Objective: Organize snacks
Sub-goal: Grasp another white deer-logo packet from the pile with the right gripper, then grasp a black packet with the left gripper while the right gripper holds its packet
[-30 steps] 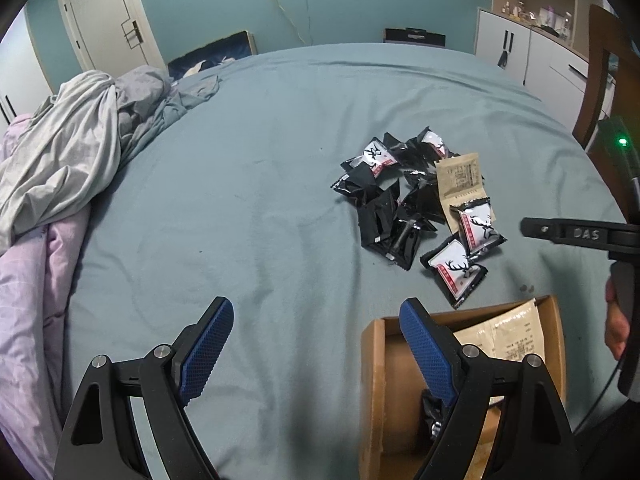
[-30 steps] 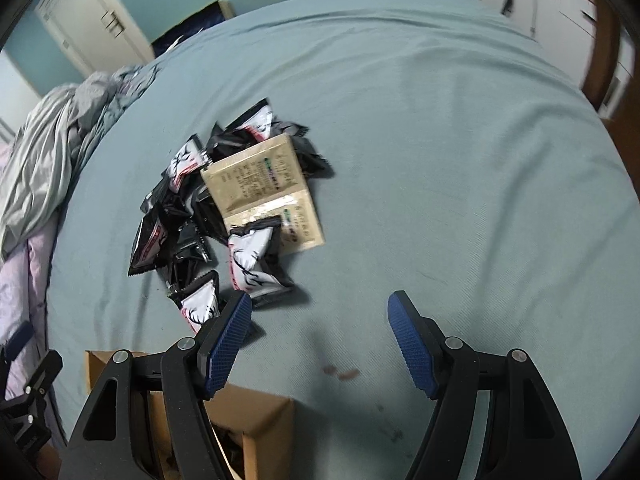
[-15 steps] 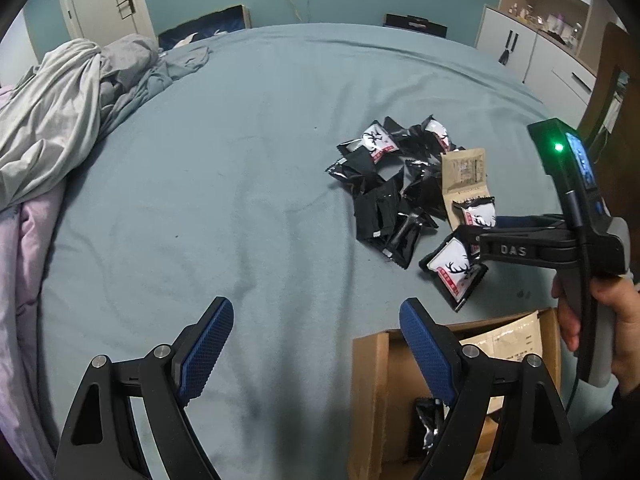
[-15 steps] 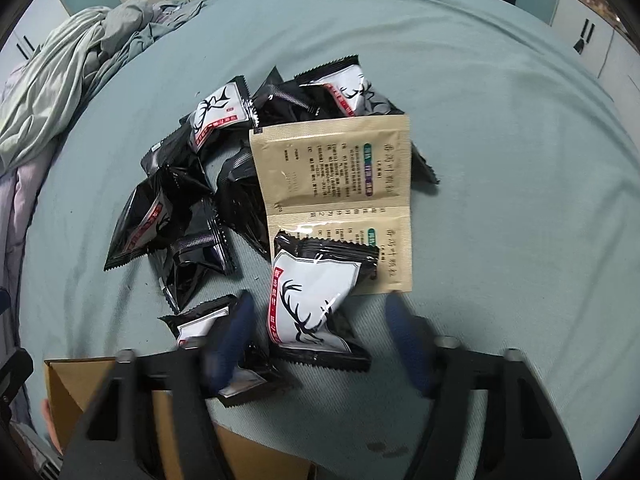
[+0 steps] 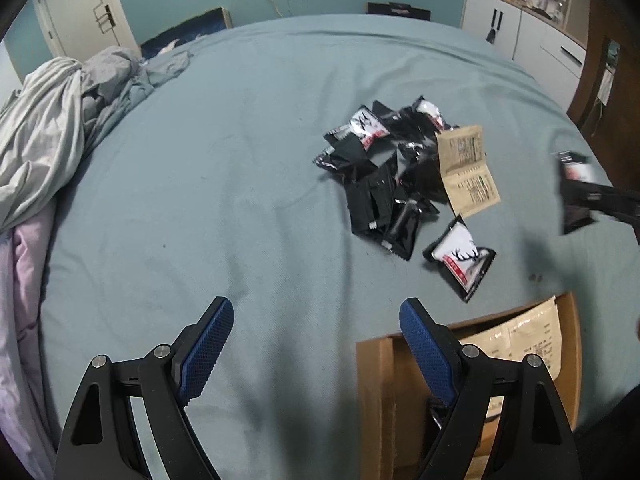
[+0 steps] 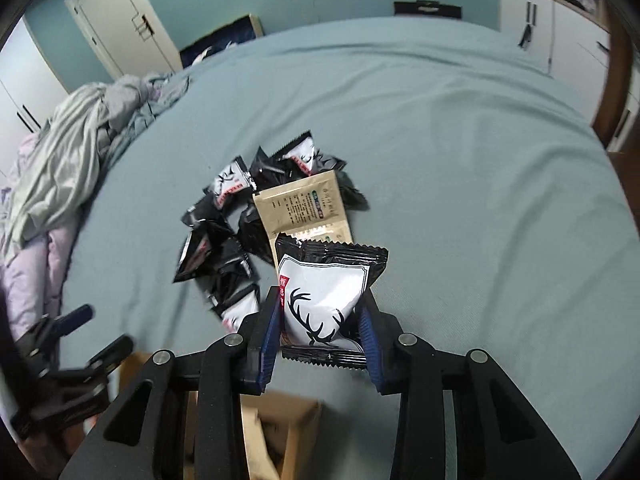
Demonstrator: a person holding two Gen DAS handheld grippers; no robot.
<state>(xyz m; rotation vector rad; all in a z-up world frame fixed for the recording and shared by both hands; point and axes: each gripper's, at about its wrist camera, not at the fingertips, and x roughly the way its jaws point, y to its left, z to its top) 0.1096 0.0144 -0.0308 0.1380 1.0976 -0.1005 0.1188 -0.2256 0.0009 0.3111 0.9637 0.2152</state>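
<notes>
**Gripping a deer-print snack above a teal bed**

Stretching across a teal-walled room, the bed [image 5: 240, 184] is carrying crumpled grey bedding [image 5: 52, 136] at its left and white cabinets [image 6: 560, 36] are standing behind. The right tool [image 6: 320, 334] is closing its pads on a white deer-print packet [image 6: 324, 300] with black serrated edges, lifted over the snack pile [image 6: 248, 220]. The left tool [image 5: 316, 354] is hanging open beside the cardboard box [image 5: 376, 400].

Bed [image 5: 240, 200] covered with a teal-grey sheet. Near its right edge: heap of black-and-white foil snack packets [image 5: 384, 168], flat tan paper sachet [image 5: 466, 170] touching the heap. Open brown cardboard box [image 5: 400, 400] at near edge. Crumpled grey-and-lilac bedding [image 5: 44, 136] along left edge.
</notes>
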